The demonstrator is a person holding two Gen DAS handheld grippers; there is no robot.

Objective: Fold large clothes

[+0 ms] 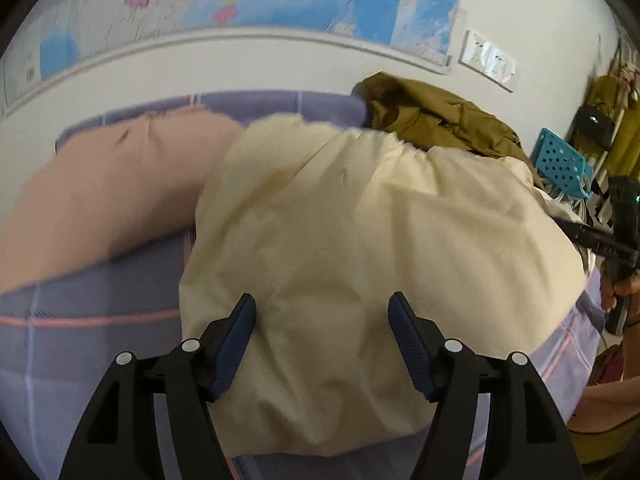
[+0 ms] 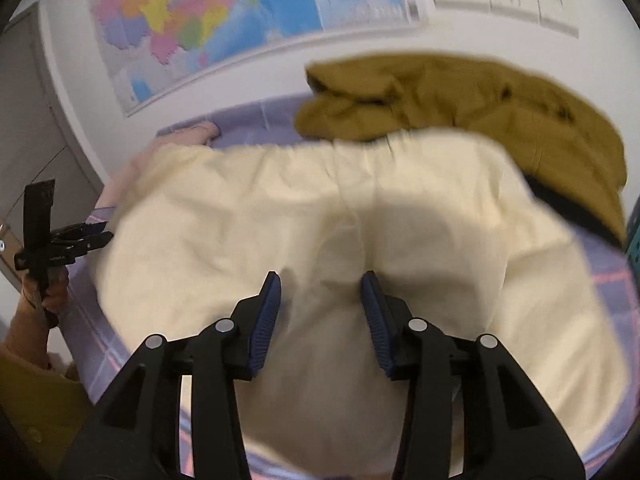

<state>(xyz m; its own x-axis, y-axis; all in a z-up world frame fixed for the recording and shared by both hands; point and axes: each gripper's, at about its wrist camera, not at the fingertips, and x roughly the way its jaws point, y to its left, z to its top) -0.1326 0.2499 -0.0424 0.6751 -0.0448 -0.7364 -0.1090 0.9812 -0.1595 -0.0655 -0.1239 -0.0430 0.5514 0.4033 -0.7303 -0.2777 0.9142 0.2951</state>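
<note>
Nearest, the left hand-held gripper hangs spread over the cream garment, pinching nothing. The right hand-held gripper, half spread and empty, hovers nearer its middle seam. The garment lies crosswise on the bed, ahead of both, an olive jacket beyond.

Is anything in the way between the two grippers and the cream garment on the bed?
Nothing visible. The left gripper and right gripper both hang open directly over the cream garment. The olive jacket only overlaps its far edge.
</note>
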